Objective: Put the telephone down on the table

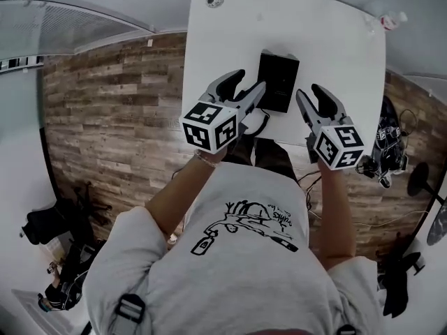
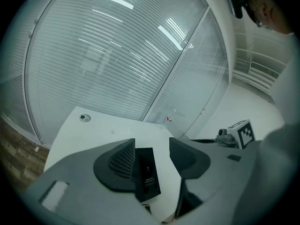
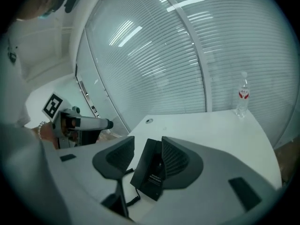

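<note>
The black telephone [image 1: 278,81] rests on the white table [image 1: 230,26] near its front edge, and a coiled cord [image 3: 132,201] leaves its near end. My left gripper [image 1: 251,79] hangs above the front edge, just left of the telephone. It is open with nothing between its jaws. The left gripper view shows the telephone [image 2: 147,172] beyond the gap of the left gripper [image 2: 152,142]. My right gripper [image 1: 308,91] hangs just right of the telephone, also open and holding nothing. In the right gripper view the telephone [image 3: 152,172] lies past the right gripper [image 3: 147,139].
A clear water bottle [image 3: 242,100] stands at the table's far right corner, and a round cable grommet [image 1: 214,0] sits at the far left. Glass walls with blinds rise behind the table. Cables and gear [image 1: 384,159] lie on the wood floor at the right.
</note>
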{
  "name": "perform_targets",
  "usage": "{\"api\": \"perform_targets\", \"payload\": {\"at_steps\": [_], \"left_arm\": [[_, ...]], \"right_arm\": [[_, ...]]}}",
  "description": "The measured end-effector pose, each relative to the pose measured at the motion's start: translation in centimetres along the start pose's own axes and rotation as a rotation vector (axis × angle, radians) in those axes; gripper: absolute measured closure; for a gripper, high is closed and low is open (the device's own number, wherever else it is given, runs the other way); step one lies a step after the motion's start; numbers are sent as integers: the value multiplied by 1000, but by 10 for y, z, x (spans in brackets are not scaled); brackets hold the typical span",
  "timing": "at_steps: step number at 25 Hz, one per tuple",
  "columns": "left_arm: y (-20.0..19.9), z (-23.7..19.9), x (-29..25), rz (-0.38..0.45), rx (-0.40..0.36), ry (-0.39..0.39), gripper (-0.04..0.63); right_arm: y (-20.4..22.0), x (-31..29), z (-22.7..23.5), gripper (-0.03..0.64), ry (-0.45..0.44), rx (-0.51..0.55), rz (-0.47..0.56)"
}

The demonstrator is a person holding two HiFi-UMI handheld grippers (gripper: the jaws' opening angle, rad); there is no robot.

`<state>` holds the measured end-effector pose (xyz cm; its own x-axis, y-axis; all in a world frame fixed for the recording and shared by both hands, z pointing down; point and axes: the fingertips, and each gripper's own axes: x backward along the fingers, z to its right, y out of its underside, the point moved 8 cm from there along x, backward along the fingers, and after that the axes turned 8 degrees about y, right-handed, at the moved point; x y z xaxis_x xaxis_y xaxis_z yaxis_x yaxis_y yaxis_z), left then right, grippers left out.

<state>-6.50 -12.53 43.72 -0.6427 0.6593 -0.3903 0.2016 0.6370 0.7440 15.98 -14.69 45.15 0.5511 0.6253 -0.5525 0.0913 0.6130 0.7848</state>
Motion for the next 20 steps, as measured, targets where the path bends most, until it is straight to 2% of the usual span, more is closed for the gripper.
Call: {"api": "perform_targets", "payload": {"at_steps": [6,13,20], "left_arm": [[-23,25,18,52,-61,45,399],[-56,57,37,119,-166,84,411],[-75,83,48,163,-236,123,419]], "right_arm": [[-36,30,-13,468,31,59,103],[-73,64,-30,479,45,133,196],[-103,96,-44,486,38,200,277]]}}
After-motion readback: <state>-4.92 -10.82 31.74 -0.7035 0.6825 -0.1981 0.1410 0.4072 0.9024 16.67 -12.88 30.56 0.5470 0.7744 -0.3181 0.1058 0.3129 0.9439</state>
